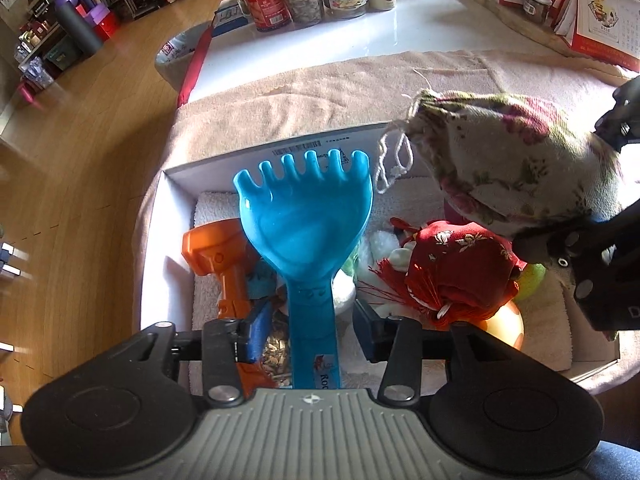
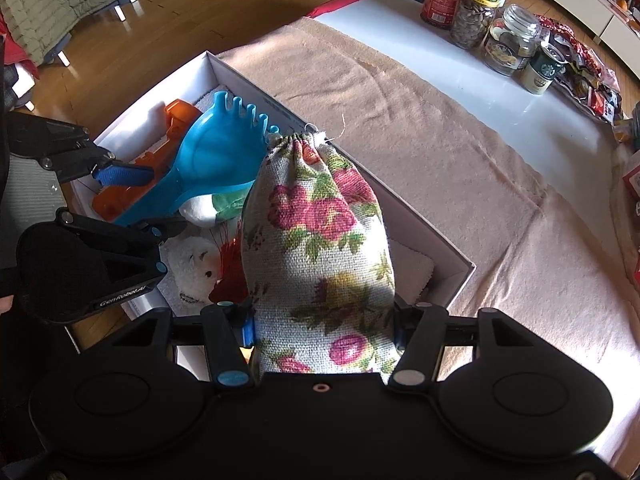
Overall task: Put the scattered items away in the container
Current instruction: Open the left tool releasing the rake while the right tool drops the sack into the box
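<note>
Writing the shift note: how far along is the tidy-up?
Nearly done. Already in the white box: orange toy, red pouch, plush. The left gripper is open around the blue rake, which lies in the box. The right gripper holds the floral pouch over it, unreleased.

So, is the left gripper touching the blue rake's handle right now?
Apart. In the left wrist view the blue rake has its handle between the pads of the left gripper, with a clear gap showing on each side of the handle.
</note>
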The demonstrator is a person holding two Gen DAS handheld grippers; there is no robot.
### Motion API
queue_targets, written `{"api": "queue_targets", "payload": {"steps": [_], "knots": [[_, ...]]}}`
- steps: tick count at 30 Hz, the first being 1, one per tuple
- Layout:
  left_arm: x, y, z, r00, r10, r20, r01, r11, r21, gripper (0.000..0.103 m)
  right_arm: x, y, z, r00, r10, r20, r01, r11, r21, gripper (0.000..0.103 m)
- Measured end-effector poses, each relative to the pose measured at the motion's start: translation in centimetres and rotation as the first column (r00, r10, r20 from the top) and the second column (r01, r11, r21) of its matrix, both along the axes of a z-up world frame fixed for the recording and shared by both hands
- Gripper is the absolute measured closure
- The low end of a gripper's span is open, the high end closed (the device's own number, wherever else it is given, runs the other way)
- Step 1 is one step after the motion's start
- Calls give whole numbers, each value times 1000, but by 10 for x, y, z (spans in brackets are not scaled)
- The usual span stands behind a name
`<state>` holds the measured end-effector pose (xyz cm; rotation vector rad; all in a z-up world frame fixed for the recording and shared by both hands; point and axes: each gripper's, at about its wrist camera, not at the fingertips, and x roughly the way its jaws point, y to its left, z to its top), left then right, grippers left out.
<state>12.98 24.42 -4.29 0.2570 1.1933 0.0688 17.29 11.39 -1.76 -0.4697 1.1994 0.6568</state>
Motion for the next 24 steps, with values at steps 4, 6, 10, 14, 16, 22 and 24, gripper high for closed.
{"api": "queue_targets", "payload": {"steps": [4, 6, 10, 14, 16, 22, 24], "knots": [[-2, -1, 1, 1000, 5, 4, -5, 1000, 14, 46, 0, -4, -1, 1000, -4, -5, 4, 1000, 16, 44], [-3, -1, 3, 1000, 13, 4, -13, 1000, 15, 41, 0, -5, 0, 1000, -9, 0, 9, 1000, 30, 42], [-6, 0, 6, 1000, 22, 14, -23, 1000, 21, 33, 1, -9, 9, 1000, -15, 23, 13, 998, 54, 38], [-9, 0, 11, 999, 36, 21, -36, 999, 22, 16, 1, -15, 19, 999, -22, 25, 19, 996, 91, 38], [-11, -1, 14, 999, 42, 25, -43, 999, 23, 10, -1, -17, 23, 999, -24, 32, 20, 995, 102, 38], [-18, -5, 22, 998, 66, 17, -66, 998, 2, 2, -8, -28, 32, 998, -41, 37, 35, 990, 137, 37], [-22, -9, 25, 998, 61, 27, -62, 998, 16, 2, -11, -34, 36, 998, -50, 39, 44, 987, 152, 37]]}}
